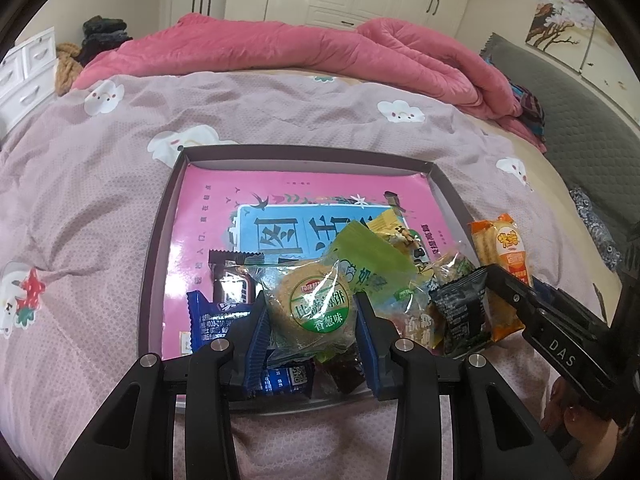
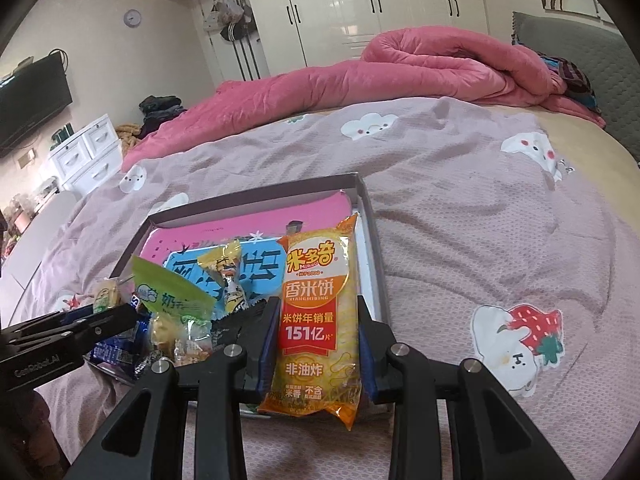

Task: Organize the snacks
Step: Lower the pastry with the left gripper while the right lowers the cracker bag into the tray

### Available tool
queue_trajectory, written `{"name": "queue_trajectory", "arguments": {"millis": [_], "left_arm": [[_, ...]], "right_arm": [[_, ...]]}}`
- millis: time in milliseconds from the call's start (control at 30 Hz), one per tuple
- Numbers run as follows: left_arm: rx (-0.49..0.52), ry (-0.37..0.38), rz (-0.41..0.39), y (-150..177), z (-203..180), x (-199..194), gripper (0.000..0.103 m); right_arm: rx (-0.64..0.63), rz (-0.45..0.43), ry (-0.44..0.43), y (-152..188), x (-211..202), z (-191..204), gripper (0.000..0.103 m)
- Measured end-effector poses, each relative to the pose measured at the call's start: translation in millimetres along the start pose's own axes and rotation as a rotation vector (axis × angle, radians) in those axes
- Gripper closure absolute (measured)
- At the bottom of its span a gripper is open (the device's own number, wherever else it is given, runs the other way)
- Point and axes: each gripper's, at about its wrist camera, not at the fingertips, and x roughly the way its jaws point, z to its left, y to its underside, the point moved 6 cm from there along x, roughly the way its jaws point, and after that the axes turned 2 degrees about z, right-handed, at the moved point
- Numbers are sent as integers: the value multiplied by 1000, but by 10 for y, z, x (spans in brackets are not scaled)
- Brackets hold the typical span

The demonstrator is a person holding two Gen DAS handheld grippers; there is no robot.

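Spreading beneath us is a mauve bedspread [image 2: 460, 216] printed with white clouds, with a rumpled pink quilt [image 1: 280, 48] lying beyond it and white wardrobe doors [image 2: 360, 0] standing at the back of the room. We are holding our left gripper [image 1: 312, 320] narrowed onto a round biscuit in a clear wrapper with a green label [image 1: 316, 308], the blue pads pressing its two sides. Ahead of those fingers a shallow dark-rimmed box [image 1: 160, 216] is lying on the bedspread, its floor showing a pink printed sheet [image 1: 224, 200]. Just below and to the left of the biscuit we are seeing a blue packet [image 1: 208, 320] and a brown one [image 1: 232, 280]; just behind it a light green packet [image 1: 368, 252] is leaning on the heap, and to its right a black packet [image 1: 464, 308] is lying. Our right gripper [image 2: 318, 336] is clamping a tall orange rice cracker pack [image 2: 316, 312], standing upright between its pads, over the near right corner of the box. To the left of that pack, a small yellow packet [image 2: 224, 264] is tilting above the pile, and the left gripper's black body is reaching in from that side.
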Motion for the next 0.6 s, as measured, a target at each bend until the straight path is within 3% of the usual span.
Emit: {"name": "queue_trajectory", "arguments": {"millis": [600], "left_arm": [[12, -10, 3, -18, 13, 38, 61]], "right_arm": [[-33, 6, -82, 6, 119, 194, 69]]}}
